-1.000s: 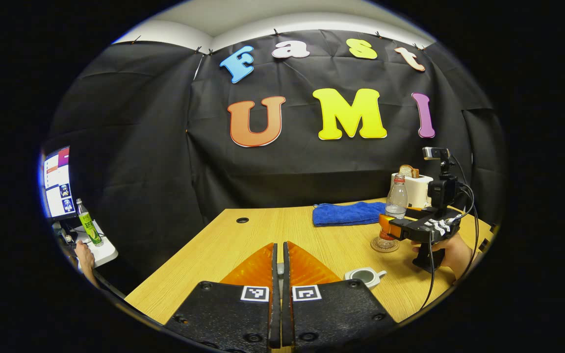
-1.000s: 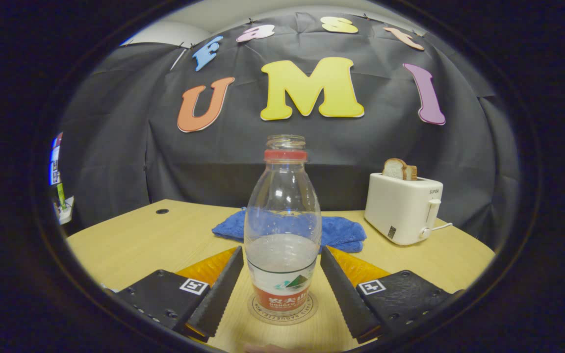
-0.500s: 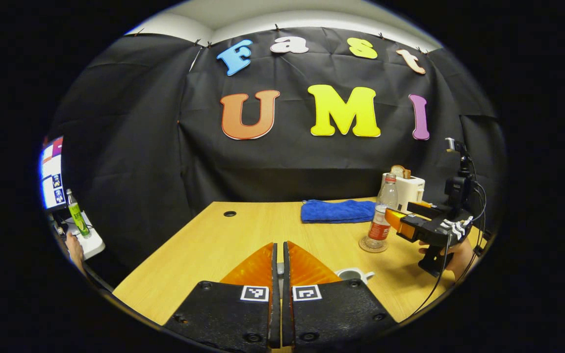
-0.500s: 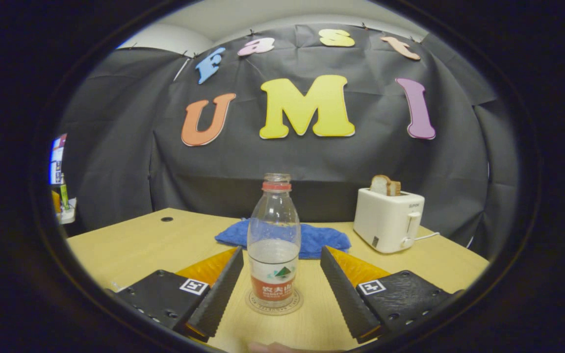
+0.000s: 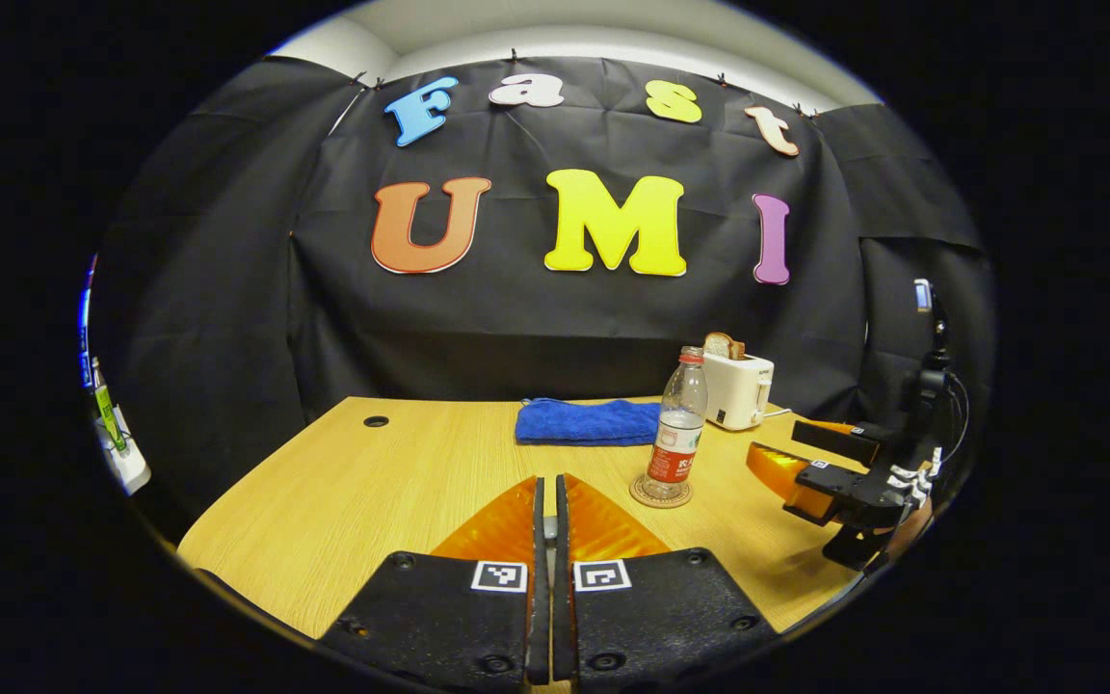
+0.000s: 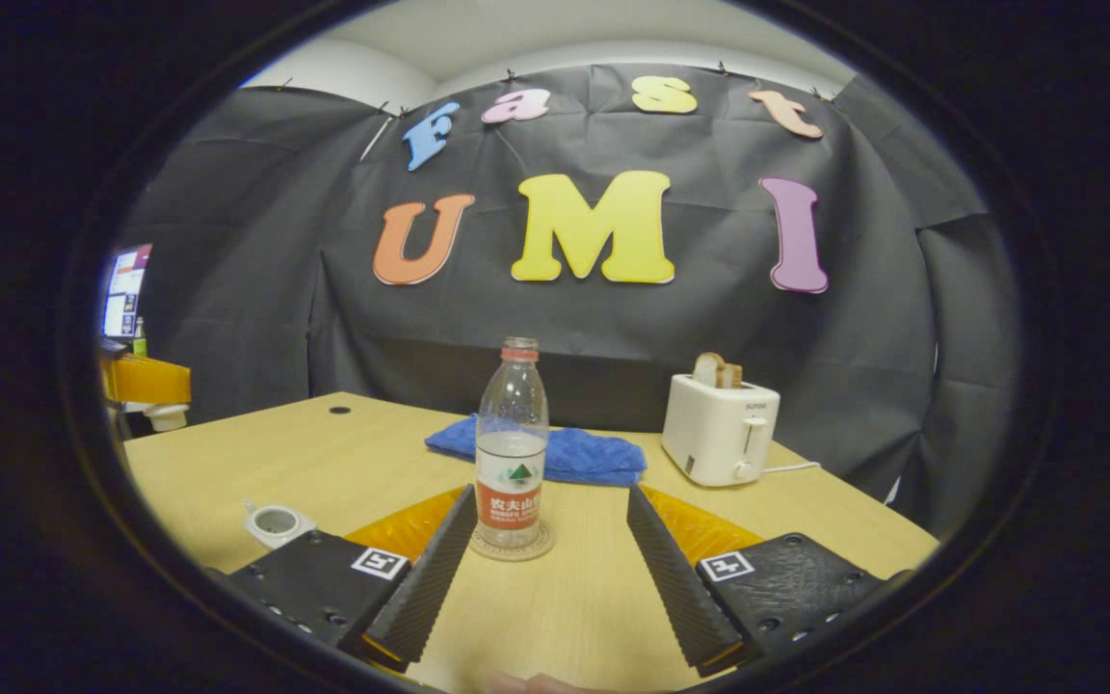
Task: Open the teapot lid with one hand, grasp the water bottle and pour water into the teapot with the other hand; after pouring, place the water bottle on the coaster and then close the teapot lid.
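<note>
Black cloth walls close in a light wooden table (image 6: 574,617), and everything for the job stands on its top. Toward the far edge lies a folded blue towel (image 6: 555,455), with a white plastic toaster (image 6: 717,429) holding bread slices near the far right corner. Just in front of the towel, a clear plastic water bottle (image 6: 511,443) with a red label and no cap stands upright on a round brown coaster (image 6: 513,546), partly full. Near the left edge sits a small white ceramic teapot (image 6: 273,523), its mouth open.

Facing the bottle with fingers spread wide and empty is the right gripper (image 6: 543,549), well clear of it. In the left gripper view the left gripper (image 5: 545,511) has its fingers pressed almost together on something small and pale between them, likely the lid, though I cannot tell for sure.

Judging by this, the bottle is placed; closing the teapot remains. That calls for lowering the left gripper squarely over the teapot's mouth.
</note>
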A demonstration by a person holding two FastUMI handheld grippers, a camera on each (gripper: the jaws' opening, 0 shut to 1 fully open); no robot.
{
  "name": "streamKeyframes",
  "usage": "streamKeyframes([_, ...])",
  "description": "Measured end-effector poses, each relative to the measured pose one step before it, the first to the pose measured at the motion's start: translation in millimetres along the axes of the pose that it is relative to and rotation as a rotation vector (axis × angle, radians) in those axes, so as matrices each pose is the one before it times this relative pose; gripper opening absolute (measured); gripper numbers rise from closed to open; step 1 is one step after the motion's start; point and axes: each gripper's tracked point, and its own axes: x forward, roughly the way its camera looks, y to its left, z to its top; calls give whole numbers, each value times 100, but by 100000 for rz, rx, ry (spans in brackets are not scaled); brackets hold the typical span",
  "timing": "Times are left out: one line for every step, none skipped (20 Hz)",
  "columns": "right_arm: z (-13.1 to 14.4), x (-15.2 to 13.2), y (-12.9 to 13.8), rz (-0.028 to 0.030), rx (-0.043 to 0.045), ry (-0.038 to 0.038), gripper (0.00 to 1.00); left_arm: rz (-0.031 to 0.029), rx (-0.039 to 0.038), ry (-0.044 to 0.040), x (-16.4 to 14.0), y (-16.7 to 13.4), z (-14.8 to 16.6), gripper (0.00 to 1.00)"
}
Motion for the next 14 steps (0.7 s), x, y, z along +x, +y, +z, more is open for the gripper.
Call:
streamKeyframes([256, -790, -500, 253, -1745, -733, 94, -326, -1280, -556, 496, -578, -130, 4])
streamKeyframes([513, -743, -692, 153, -1032, -2075, 94, -1686, -1278, 122, 528, -1131, -466, 4])
streamKeyframes([337, -537, -756, -507, 32, -1374, 94, -1144, -837, 752, 623, -790, -599, 4])
streamKeyframes([252, -480, -380, 725, 1132, -1380, 94, -539, 412, 760, 552, -520, -740, 4])
streamKeyframes([213, -430, -328, 1066, -162, -730, 96, 440, 1336, 668, 553, -350, -641, 4])
streamKeyframes([169, -392, -694, -94, -584, -830, 96, 964, 1730, 840, 703, 32, -715, 4])
streamKeyframes([299, -308, -863, -1040, -628, -1372, 94, 1207, 1079, -238, 630, 27, -579, 4])
streamKeyframes([190, -263, -705, -795, 54, -1426, 94, 820, -43, 154, 495, 38, -460, 4])
streamKeyframes([80, -171, -624, -777, 424, -959, 94, 891, -1463, -71, 548, 188, -566, 4])
streamKeyframes([226, 76, -563, -959, 248, -507, 94, -508, -2155, -421, 335, -134, -341, 4])
streamKeyframes([106, 49, -717, -1781, 825, 65, 94, -724, -1973, -658, 372, -91, -191, 4])
streamKeyframes([313, -69, -419, -781, 1654, -1191, 94, -182, -1369, -455, 235, 48, -125, 4])
streamKeyframes([-1, 179, 29, 777, 2265, -291, 96, 13, -696, -160, 296, 246, -251, 4])
streamKeyframes([-389, 162, -81, 136, 883, 1256, 96, 854, -217, 308, 126, 401, -228, 4])
